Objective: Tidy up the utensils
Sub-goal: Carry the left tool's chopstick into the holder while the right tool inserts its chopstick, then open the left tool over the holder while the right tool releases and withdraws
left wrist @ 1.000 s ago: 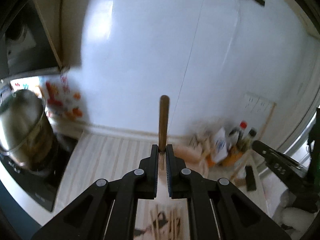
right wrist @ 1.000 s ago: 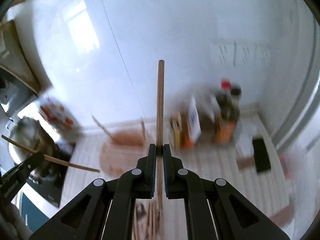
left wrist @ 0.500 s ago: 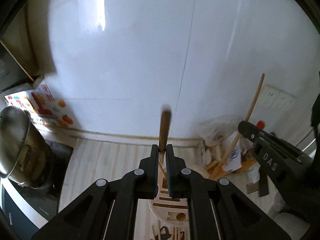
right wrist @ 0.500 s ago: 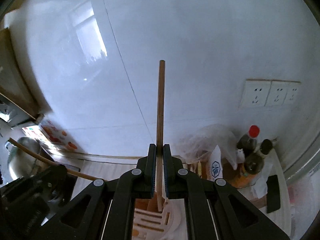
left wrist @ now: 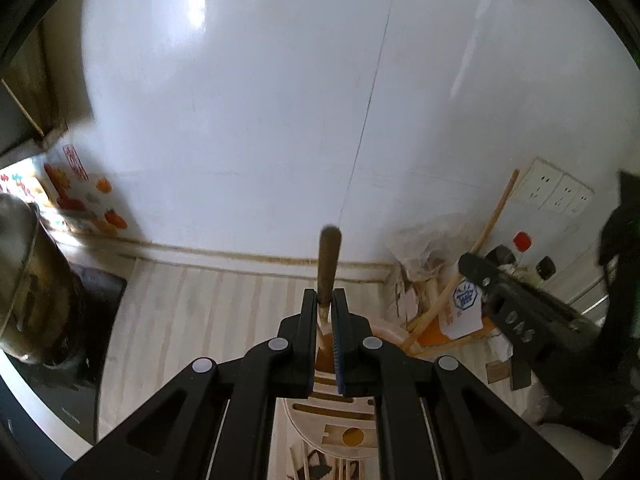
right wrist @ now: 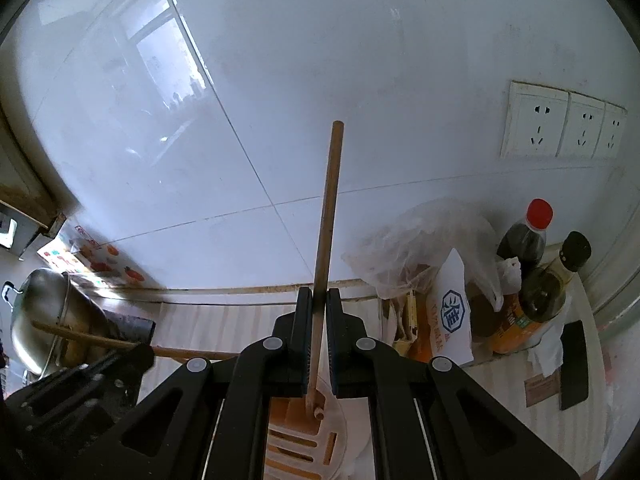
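My left gripper (left wrist: 325,304) is shut on a wooden utensil handle (left wrist: 329,264) that points up and away, its lower end over a round white slotted utensil holder (left wrist: 320,408). My right gripper (right wrist: 319,304) is shut on a long thin wooden stick (right wrist: 330,216), its lower tip at the same holder (right wrist: 296,440). The right gripper (left wrist: 516,320) shows at the right of the left wrist view with its stick (left wrist: 476,248) leaning. The left gripper (right wrist: 88,376) shows low left in the right wrist view.
A steel pot (right wrist: 44,316) sits on a black cooktop (left wrist: 76,380) at the left. Sauce bottles (right wrist: 524,248), a plastic bag (right wrist: 416,240) and a carton stand at the right by the wall. Wall sockets (right wrist: 560,128) are above them. More utensils lie on the counter below the holder (left wrist: 320,464).
Both grippers have come down and closer to the slotted holder, which now lies under both held utensils. The view has steadied from the earlier blur.
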`<state>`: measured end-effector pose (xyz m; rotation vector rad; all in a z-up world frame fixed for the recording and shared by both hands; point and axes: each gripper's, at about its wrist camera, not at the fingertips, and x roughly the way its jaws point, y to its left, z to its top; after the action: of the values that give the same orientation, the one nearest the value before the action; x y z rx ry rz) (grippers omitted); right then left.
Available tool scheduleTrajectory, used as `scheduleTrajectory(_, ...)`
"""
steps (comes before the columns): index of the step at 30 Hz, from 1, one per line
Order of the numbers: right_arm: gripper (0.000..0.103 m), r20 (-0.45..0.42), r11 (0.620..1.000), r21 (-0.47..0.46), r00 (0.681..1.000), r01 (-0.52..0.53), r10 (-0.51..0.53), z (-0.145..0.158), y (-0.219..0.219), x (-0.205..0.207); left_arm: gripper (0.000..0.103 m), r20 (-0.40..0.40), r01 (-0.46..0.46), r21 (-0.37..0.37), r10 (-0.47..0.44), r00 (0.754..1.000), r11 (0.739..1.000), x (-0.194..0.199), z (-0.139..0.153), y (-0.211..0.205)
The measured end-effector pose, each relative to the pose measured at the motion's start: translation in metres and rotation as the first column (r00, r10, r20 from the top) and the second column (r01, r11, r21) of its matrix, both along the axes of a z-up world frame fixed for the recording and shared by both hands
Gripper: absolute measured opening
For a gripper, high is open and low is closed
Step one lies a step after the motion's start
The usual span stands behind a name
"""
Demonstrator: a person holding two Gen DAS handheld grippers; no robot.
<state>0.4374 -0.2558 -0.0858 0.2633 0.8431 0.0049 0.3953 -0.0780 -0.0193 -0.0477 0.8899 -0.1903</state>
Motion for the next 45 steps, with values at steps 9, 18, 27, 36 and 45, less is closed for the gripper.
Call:
scheduleTrajectory(9,0.007,0.026,1.0,0.0,1.0,-0.005,0.005,0.012,0.001,-0.005,0.004,0.073,0.05,-0.028,-0.048,0.996,0.998,-0.022,0.038,0.002)
scheduleTrajectory(18,0.007,0.033,1.0,0.005,0.999,-0.019,0.019,0.024,0.0,-0.018,0.004,-0.012,0.107,0.001,-0.107,0.994,0.994,-0.023,0.017,-0.003)
scheduleTrajectory(27,0.013,-0.06,0.997,0.041,0.995,-0.072,0.074,0.005,0.002,-0.015,0.016,-0.058,0.084,-0.047,-0.086,0.995,0.995,-0.026,0.012,0.014)
scheduleTrajectory(36,0.054,0.026,1.0,0.028,1.0,0.003,-0.004,0.035,-0.017,-0.075,0.09,0.07,-0.079,0.039,0.077,0.995,0.996,-0.074,0.004,0.072)
scheduleTrajectory(45,0.077,-0.096,0.992,0.03,0.988,0.121,-0.118,-0.052,-0.029,-0.149,0.103,-0.144,-0.062,0.207,0.093,0.985,0.976,-0.096,-0.13,0.085)
